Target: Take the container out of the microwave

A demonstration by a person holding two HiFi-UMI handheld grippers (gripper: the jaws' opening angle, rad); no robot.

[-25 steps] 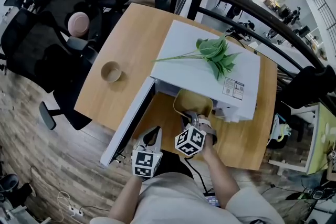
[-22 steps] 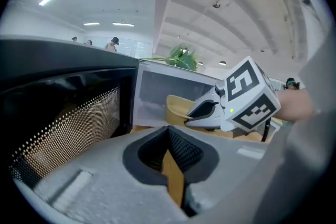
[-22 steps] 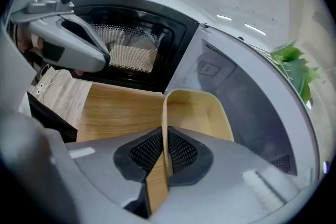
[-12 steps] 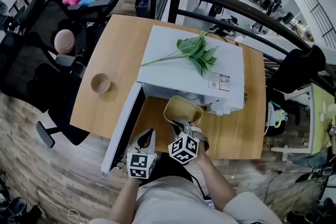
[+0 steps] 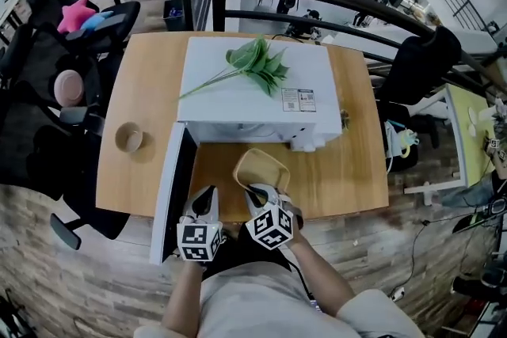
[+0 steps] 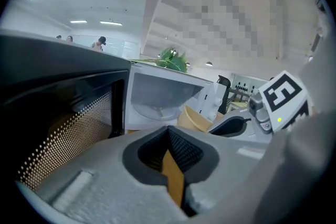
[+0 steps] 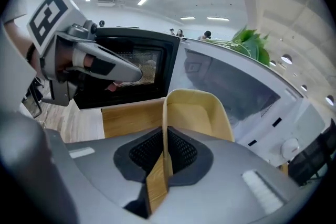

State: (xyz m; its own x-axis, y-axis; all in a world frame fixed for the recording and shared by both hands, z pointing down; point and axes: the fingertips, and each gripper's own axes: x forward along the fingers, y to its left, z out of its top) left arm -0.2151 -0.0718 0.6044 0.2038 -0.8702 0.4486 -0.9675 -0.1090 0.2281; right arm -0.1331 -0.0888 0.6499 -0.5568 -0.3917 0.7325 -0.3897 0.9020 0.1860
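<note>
Container point(image 5: 260, 168), rim clamped in the right gripper point(image 5: 257, 192), had come clear of the microwave point(image 5: 253, 103) and was out over the table point(image 5: 356, 162), so removal looked nearly done; left gripper point(image 5: 204, 200) sat closed, empty.

Tight in front of the microwave point(image 5: 253, 95), plenty of room off to the right

The open door point(image 5: 168, 190) sticks out like a wall on the left, with the left gripper point(image 5: 204, 200) just beside it. The container point(image 5: 261, 169), pinched in the right gripper point(image 5: 255, 192), blocks the way into the oven's mouth. The bare table point(image 5: 356, 162) to the right of that is wide open. Left of the door there's only a cup point(image 5: 128, 138), well apart from it.
</note>
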